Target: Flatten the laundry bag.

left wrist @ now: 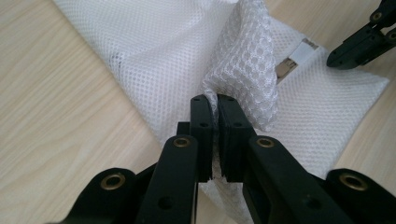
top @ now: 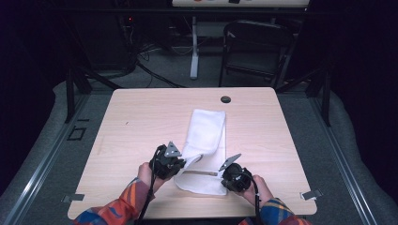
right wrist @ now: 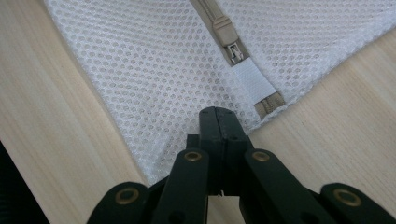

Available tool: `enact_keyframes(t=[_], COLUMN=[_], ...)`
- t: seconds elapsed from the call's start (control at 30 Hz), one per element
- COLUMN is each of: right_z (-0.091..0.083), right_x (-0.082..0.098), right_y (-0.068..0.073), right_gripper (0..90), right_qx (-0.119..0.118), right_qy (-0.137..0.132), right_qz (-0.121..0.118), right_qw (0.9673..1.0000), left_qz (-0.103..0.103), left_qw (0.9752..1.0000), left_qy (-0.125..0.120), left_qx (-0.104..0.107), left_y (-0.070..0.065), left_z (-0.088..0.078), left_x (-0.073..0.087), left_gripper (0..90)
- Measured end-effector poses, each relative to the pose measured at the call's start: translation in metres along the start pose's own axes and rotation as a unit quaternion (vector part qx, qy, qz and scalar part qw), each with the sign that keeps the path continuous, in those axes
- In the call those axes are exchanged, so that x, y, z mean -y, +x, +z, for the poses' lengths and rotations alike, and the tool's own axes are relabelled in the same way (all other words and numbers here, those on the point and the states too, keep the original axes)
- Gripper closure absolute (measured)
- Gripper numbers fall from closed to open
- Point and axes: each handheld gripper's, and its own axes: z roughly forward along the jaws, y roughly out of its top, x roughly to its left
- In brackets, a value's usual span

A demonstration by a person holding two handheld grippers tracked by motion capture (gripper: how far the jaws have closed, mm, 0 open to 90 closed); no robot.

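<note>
A white mesh laundry bag (top: pixel 205 136) lies lengthwise in the middle of the wooden table (top: pixel 136 126). Its beige zipper (right wrist: pixel 233 49) runs across the near end and finishes under a white fabric tab (right wrist: pixel 254 79). My left gripper (left wrist: pixel 214 100) is shut on a raised fold of the mesh (left wrist: pixel 247 70), lifted off the bag's left near side; in the high view it is the left gripper (top: pixel 185 161). My right gripper (right wrist: pixel 218 113) is shut, its tips over the bag's near right edge beside the zipper end, with no cloth seen between its jaws. In the high view the right gripper (top: pixel 224 174) sits at the bag's near right corner.
A dark grommet hole (top: pixel 225 99) sits near the table's far edge. A folding chair (top: pixel 256 47) and a white desk leg (top: pixel 194 47) stand beyond the table. Metal clips (top: pixel 312 193) mark the front corners. Bare wood lies left and right of the bag.
</note>
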Motion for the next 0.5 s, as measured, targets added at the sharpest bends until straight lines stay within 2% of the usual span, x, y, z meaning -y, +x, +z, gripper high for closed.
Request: enact_keyframes(t=[0.2, 0.4, 0.5], right_z=[0.0, 0.0, -0.001], right_x=[0.0, 0.0, -0.001], right_y=[0.0, 0.0, -0.001], right_gripper=[90.0, 90.0, 90.0], right_qx=[0.0, 0.001, 0.003], right_qy=[0.001, 0.004, 0.006], right_qz=[0.001, -0.002, -0.004], right_qw=[1.0, 1.0, 1.0], left_qz=[0.003, -0.004, -0.008], left_qw=[0.9997, 0.9988, 0.9985], left_qy=[0.015, 0.033, 0.04], left_qx=[-0.02, -0.036, -0.037], left_y=[0.003, 0.012, 0.014], left_z=[-0.004, -0.008, -0.009], left_x=[0.006, 0.014, 0.017], left_gripper=[85.6, 85.6, 85.6])
